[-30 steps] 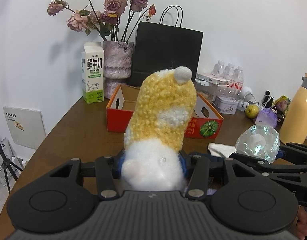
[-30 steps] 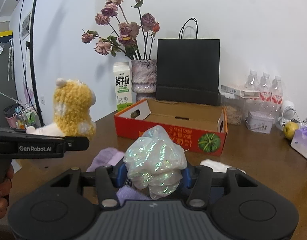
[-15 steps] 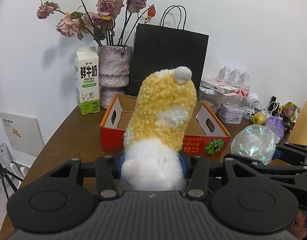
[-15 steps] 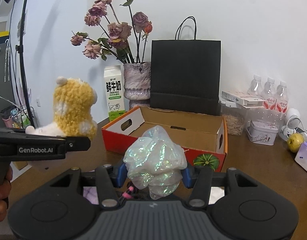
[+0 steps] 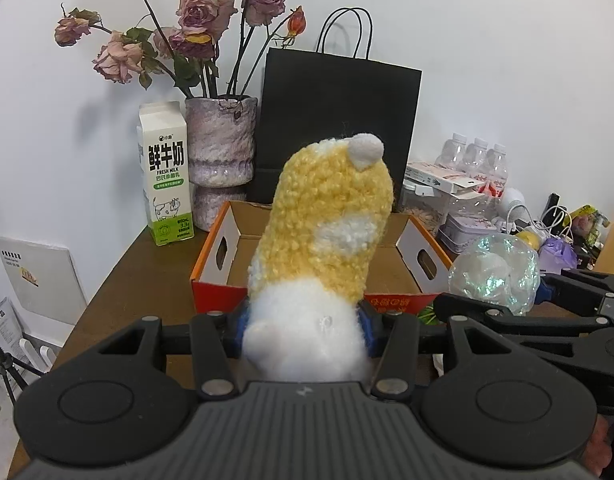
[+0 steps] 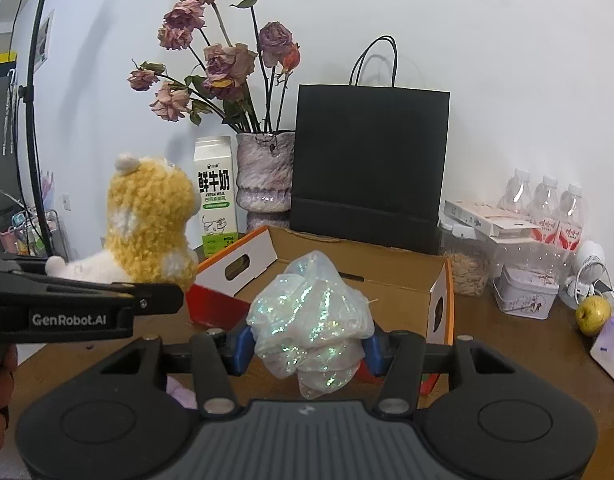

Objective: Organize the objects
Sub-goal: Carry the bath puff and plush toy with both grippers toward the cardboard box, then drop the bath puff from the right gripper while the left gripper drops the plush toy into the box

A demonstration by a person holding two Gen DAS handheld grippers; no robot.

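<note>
Currently left gripper (image 5: 303,330) clamped on plush toy (image 5: 323,236), right gripper (image 6: 309,346) clamped on iridescent bag (image 6: 311,320), both just short of cardboard box (image 6: 387,280).

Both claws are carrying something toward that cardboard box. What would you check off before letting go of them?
1. Left claw grips the yellow plush toy firmly: ok, pads press its white base.
2. Right claw grips the shiny plastic bundle: ok, pinched between the blue pads.
3. Cardboard box open with room inside: ok, the visible floor is bare.
4. Toy above the box opening: cannot tell; it looks short of the near wall.
5. Bundle above the opening: cannot tell, for the same reason.
6. Milk carton and vase out of the way: ok, both stand behind the box's left end.
</note>
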